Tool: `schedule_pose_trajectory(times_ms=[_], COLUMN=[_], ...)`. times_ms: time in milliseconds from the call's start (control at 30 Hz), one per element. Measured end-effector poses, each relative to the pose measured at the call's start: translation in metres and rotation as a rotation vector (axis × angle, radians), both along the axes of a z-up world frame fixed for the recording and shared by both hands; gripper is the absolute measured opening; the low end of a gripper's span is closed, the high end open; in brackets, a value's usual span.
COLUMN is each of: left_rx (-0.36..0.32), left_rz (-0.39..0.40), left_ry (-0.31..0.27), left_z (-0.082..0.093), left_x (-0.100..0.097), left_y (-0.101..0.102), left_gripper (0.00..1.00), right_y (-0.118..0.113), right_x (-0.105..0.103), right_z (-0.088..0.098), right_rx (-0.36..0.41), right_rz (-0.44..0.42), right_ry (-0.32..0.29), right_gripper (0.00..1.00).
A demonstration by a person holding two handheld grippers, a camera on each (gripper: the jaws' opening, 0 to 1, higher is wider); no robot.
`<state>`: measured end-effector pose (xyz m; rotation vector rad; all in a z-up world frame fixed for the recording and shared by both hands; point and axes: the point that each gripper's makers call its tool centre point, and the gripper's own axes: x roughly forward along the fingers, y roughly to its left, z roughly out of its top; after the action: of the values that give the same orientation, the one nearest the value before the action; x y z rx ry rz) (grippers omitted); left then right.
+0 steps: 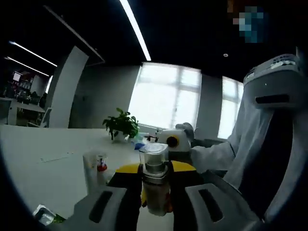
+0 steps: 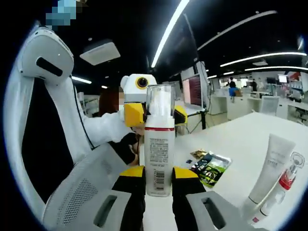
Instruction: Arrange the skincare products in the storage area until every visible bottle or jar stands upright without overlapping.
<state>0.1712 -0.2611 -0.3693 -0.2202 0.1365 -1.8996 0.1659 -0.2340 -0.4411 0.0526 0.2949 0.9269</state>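
Tube [image 2: 270,166] & small bottle [image 2: 284,185] stand rt of held pump bottle [image 2: 159,144].

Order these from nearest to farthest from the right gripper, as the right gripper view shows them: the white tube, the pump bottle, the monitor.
1. Pump bottle: between the jaws of the right gripper.
2. White tube: standing on the table, lower right of the view.
3. Monitor: far behind the bottle, on a desk.

The person wears a white long sleeve [image 2: 103,131]. Each tool [image 1: 155,202] has grey moulded jaws with dark oval slots, black inner pads and yellow blocks; the other tool [image 2: 156,202] matches.
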Motion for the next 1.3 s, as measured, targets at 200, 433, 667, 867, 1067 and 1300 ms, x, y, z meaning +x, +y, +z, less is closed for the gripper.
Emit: schedule_pose_trajectory(times_ms=[200,433,667,867,1067,1300], left_rx=[0.000,0.081,0.063,0.102,0.146,0.199], left_rz=[-0.020,-0.055,-0.030,0.059,0.126,0.176], left_ry=[-0.039,-0.092,-0.074,-0.086,-0.103,-0.176], left_z=[-0.003,-0.026,-0.029,-0.044,-0.060,-0.081], left_x=[-0.007,-0.019,-0.015,-0.003,0.005,0.009], left_y=[-0.003,-0.007,-0.010,-0.024,-0.039,-0.052], left_gripper=[0.16,0.17,0.17,0.16,0.16,0.16], right_y=[0.000,0.002,-0.004,-0.022,-0.046,-0.062], right_x=[-0.002,-0.004,-0.001,0.010,0.016,0.008], right_z=[0.001,0.010,0.003,-0.015,-0.043,-0.052], right_rx=[0.018,0.047,0.021,-0.053,-0.225,-0.264], right_rz=[0.016,0.038,0.028,-0.068,-0.150,-0.179], right_ry=[-0.007,-0.049,-0.054,-0.009,0.029,0.063], right_gripper=[0.11,0.11,0.12,0.13,0.17,0.15])
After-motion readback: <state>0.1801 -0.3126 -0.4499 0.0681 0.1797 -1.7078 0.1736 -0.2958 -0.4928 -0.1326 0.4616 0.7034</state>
